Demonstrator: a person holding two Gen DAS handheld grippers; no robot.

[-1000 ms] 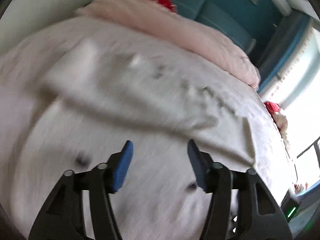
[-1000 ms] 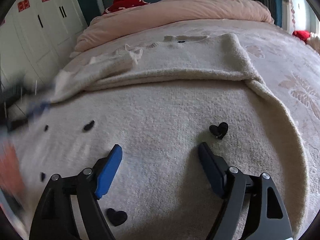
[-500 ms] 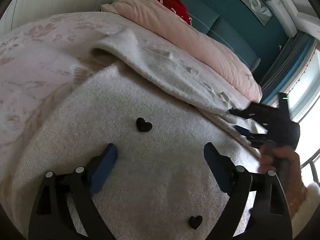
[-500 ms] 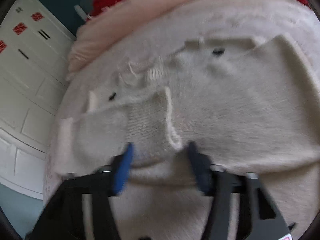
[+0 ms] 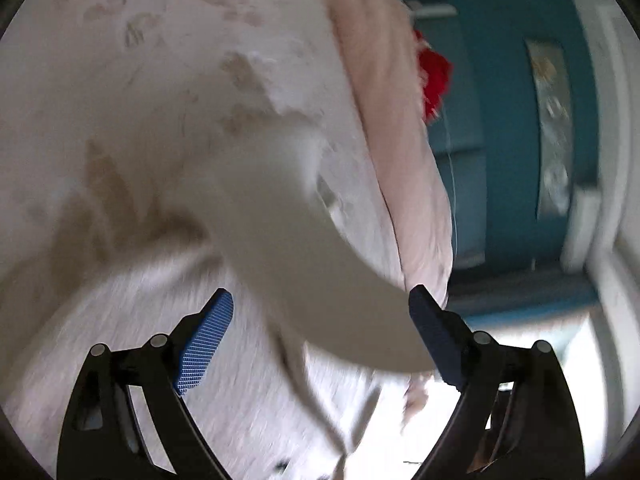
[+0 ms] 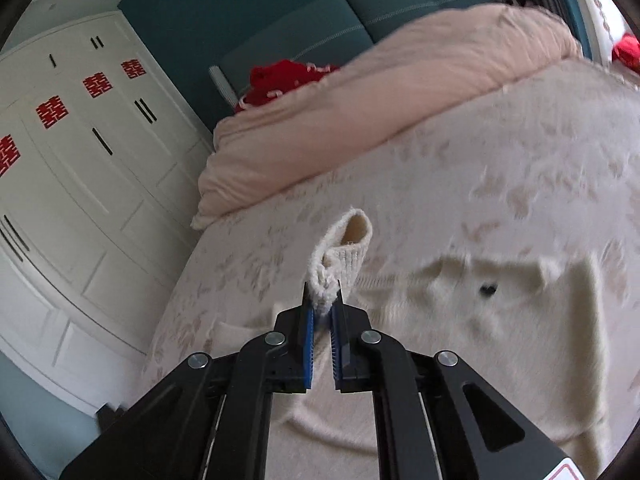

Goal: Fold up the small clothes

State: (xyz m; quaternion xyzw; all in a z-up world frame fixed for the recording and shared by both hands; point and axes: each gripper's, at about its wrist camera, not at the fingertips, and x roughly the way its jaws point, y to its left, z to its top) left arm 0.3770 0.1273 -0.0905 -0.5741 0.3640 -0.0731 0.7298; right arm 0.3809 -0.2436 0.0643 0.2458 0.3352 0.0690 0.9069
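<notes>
A small cream knitted sweater (image 6: 460, 320) with black heart marks lies on the patterned bedspread (image 6: 500, 140). My right gripper (image 6: 323, 308) is shut on the ribbed cuff of its sleeve (image 6: 344, 248) and holds the cuff lifted above the sweater body. In the blurred left wrist view a cream part of the sweater (image 5: 288, 240) stretches up between the fingers of my left gripper (image 5: 320, 320), which is open; its blue pads (image 5: 204, 340) stand wide apart and do not grip the cloth.
A pink duvet (image 6: 360, 112) lies folded across the bed head, with a red item (image 6: 280, 80) behind it against the teal headboard (image 6: 320, 32). White wardrobe doors (image 6: 80, 160) stand to the left of the bed.
My right gripper has closed on the sleeve cuff and lifted it. My left gripper has swung round towards the sleeve side and stays open; its view is now blurred.
</notes>
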